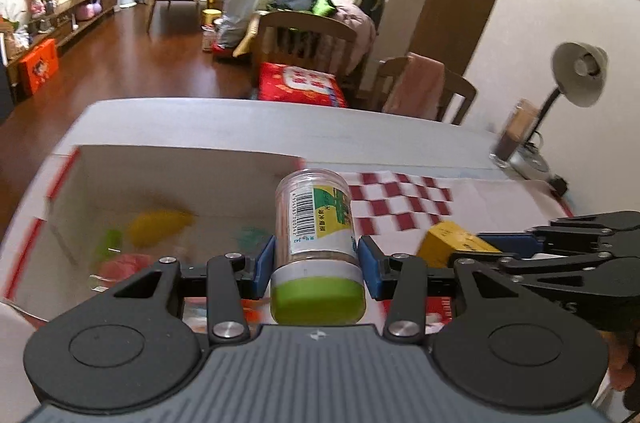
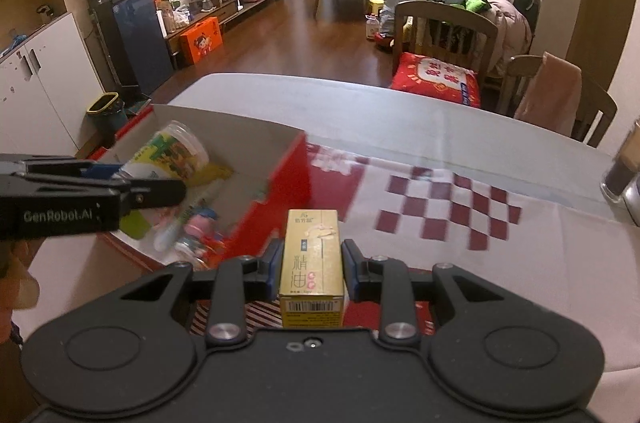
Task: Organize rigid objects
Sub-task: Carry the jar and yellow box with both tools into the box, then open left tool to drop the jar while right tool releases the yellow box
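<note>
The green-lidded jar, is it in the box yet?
Not yet: the jar is clamped in the left gripper, above the open box.

Blurred box contents, hidden jar and carton faces, cut-off cup

Beyond the left fingers, the things inside the open box (image 1: 168, 179) smear into yellow, green and pink blurs that cannot be told apart. The jar (image 1: 318, 223) between those fingers hides its far side, and its small label print is unreadable. Between the right fingers, the gold carton (image 2: 313, 263) hides its underside. Far right of them, a dark cup (image 2: 624, 163) is blurred and cut by the edge.
</note>
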Demonstrator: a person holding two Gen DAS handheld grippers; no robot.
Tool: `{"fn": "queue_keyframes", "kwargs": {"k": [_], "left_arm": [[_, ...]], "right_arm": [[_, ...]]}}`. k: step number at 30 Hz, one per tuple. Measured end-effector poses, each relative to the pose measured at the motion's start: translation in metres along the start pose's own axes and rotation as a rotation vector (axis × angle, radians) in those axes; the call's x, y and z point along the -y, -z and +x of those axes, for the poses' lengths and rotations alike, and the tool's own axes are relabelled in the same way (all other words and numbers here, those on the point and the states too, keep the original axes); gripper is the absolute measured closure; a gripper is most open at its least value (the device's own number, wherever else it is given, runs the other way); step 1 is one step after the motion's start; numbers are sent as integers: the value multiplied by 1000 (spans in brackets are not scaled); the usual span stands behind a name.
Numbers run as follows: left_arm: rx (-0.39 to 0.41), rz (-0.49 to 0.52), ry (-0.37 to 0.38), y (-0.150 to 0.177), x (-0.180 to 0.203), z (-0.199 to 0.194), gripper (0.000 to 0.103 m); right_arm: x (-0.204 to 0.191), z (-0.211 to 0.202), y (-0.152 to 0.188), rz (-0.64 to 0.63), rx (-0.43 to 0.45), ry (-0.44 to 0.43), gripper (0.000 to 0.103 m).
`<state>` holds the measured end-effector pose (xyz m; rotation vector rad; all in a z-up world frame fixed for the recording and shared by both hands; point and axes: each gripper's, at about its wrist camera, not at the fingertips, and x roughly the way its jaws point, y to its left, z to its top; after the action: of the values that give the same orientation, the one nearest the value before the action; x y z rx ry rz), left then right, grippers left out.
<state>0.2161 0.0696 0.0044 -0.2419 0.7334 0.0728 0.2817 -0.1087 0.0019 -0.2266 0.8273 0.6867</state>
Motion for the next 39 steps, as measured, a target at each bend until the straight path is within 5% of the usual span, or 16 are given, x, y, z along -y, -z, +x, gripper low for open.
{"fn": "queue_keyframes", "kwargs": {"k": [15,27,39], "left_arm": [[-35,14,-119,-15,-136,2,59],[-116,123,-146,-19,-151,71,59],[-221,171,-193,-15,-159,108,59]], "right_arm": [[-69,55,-28,-14,-33,-6,73],[-93,137,-39,-19,-131,7,73],[-112,171,-32,-98,-191,34,73]]}}
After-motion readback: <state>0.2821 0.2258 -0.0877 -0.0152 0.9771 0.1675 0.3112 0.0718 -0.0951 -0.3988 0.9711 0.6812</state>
